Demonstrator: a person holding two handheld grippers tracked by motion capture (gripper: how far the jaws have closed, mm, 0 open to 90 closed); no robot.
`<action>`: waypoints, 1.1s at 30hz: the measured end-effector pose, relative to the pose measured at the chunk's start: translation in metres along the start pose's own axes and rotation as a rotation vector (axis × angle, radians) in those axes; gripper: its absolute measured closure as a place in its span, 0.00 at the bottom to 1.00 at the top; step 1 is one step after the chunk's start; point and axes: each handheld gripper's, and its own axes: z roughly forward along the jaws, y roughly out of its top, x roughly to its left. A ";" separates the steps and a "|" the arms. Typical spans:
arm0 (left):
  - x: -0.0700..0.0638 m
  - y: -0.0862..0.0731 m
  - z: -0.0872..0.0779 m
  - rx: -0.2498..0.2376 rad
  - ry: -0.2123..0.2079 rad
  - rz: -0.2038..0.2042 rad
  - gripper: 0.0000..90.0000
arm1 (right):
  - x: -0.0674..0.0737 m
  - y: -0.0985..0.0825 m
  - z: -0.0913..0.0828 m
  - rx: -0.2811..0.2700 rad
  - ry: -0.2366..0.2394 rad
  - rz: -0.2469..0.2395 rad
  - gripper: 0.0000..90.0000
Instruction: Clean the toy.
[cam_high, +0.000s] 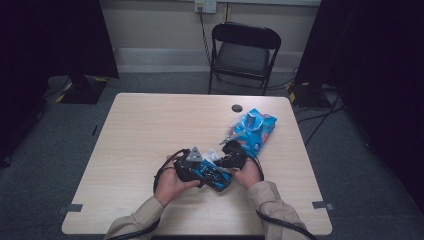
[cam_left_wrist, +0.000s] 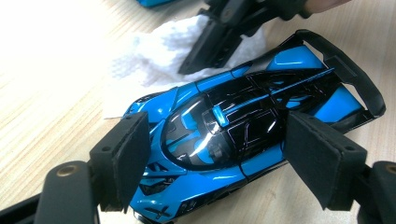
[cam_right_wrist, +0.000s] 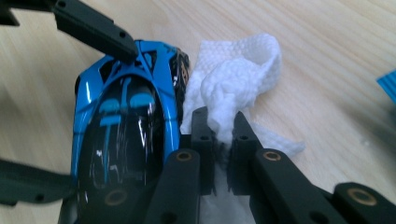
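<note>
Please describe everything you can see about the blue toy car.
The toy car is glossy blue and black, like shiny plastic, with a dark cabin and a black rear wing. It sits upright on its wheels on the wooden table, near the person's edge. The left tool grips its two sides with its black pads. A crumpled white paper towel, pinched in the right tool, lies against one side of the car.

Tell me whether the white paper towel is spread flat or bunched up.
Bunched up. The white paper towel is crumpled into a wad, pinched between the jaws of the right gripper, beside the blue toy car.
</note>
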 end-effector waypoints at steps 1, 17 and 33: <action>0.000 0.000 0.000 0.003 0.001 0.000 0.26 | -0.001 -0.002 -0.001 -0.002 0.004 0.005 0.94; -0.001 0.001 0.000 0.010 0.004 0.003 0.26 | -0.008 -0.025 -0.021 0.013 0.015 0.011 0.93; -0.002 0.001 -0.001 0.019 0.019 0.014 0.27 | -0.011 -0.051 -0.040 0.000 0.022 0.010 0.93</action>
